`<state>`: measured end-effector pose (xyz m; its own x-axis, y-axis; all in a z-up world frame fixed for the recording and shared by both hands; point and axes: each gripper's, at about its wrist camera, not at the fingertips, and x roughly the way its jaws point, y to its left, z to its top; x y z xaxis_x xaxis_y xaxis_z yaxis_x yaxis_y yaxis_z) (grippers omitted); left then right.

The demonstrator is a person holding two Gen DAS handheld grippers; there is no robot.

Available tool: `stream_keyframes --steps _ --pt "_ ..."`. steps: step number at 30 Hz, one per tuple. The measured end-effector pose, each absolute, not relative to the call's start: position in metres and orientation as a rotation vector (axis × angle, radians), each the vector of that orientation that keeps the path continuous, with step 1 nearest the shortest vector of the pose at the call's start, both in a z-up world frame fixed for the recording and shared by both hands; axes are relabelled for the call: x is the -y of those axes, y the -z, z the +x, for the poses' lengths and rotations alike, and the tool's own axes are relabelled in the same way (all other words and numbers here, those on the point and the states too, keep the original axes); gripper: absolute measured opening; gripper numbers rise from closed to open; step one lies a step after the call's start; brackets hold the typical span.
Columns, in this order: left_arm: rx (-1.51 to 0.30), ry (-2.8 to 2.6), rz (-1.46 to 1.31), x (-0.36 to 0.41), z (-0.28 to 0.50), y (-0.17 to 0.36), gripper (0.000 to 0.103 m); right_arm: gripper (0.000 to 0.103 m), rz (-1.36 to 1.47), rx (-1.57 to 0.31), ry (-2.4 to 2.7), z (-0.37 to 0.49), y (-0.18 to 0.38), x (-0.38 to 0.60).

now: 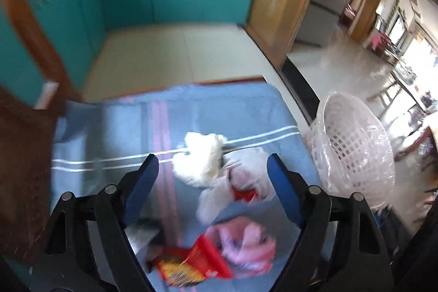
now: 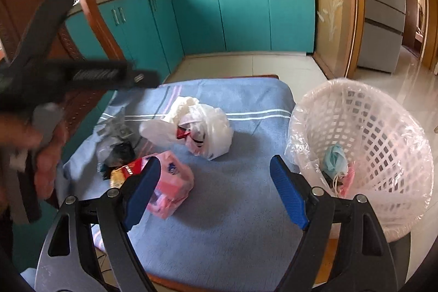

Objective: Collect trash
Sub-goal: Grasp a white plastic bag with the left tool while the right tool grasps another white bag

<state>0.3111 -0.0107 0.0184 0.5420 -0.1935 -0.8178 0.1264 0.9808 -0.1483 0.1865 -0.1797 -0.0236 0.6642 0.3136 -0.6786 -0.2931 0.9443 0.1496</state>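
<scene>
Several pieces of trash remain on the blue cloth (image 2: 232, 223), and your basket (image 2: 383, 127), lined with clear plastic, stands at the right of the right wrist frame with a few items already in it. Your left gripper (image 1: 213, 181) has its jaws standing apart with nothing pressed between them; in its view the white plastic bag (image 1: 202, 158) lies directly ahead between the blue pads, with the pink packet (image 1: 243, 245) and red snack wrapper (image 1: 191, 262) lower in the frame, beneath the jaws. Your right gripper (image 2: 215, 192) is likewise spread and empty, pointing at bare cloth at frame centre, the pink packet (image 2: 169, 190) just beside its left pad. Judgement: the left is the nearer hand to the white bag (image 2: 202, 125). The bag is a lumpy bundle with no clear long axis; motion blur in the left view prevents finer reading.
</scene>
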Motion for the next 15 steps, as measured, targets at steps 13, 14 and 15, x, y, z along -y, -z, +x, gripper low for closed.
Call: stream_keyframes --steps 13,14,15 --pt "-1.105 0.135 -0.188 0.000 0.364 0.040 0.019 0.080 0.015 -0.792 -0.375 0.193 0.027 0.172" --pt "-1.043 0.143 -0.205 -0.005 0.353 0.023 0.019 0.080 0.016 -0.795 -0.375 0.197 0.029 0.172" --pt "-0.992 0.150 -0.222 -0.009 0.342 0.010 0.019 0.080 0.014 -0.797 -0.375 0.202 0.030 0.170"
